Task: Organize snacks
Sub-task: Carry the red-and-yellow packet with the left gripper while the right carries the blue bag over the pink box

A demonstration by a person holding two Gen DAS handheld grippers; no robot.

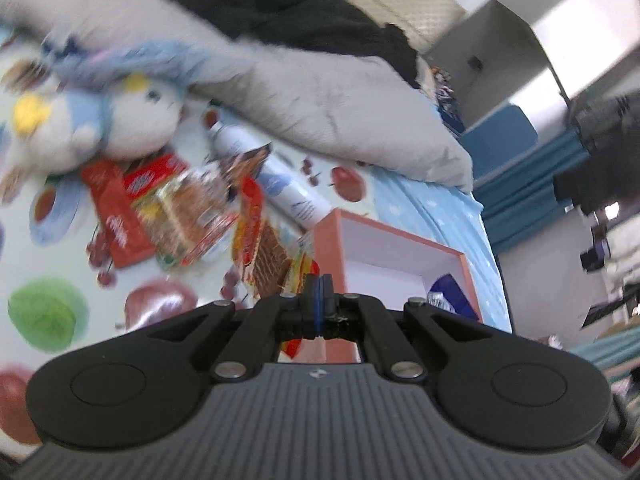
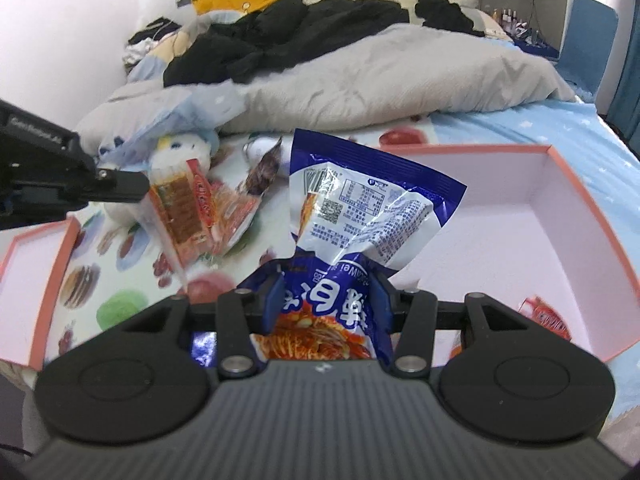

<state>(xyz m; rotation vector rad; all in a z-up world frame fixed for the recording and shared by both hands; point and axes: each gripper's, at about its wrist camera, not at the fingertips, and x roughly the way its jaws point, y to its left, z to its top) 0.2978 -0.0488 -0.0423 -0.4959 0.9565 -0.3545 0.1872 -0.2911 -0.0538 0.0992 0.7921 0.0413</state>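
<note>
A dark blue and white noodle packet (image 2: 360,204) printed with red-orange noodles, a red and orange wafer packet (image 2: 192,208), a pink-rimmed box (image 2: 560,184) lined white, a fruit-patterned sheet (image 1: 160,308), grey pillow (image 1: 332,92) and light-blue starred bedding (image 2: 540,128).

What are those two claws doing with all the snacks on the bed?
A person is sorting snacks into boxes with a claw in each hand. The right claw grips a blue packet next to a pink box that already has a red snack inside. The left claw is pinched shut on the edge of a clear pack of wafers, lifted off the bedsheet. More snacks lie by a plush toy.
</note>
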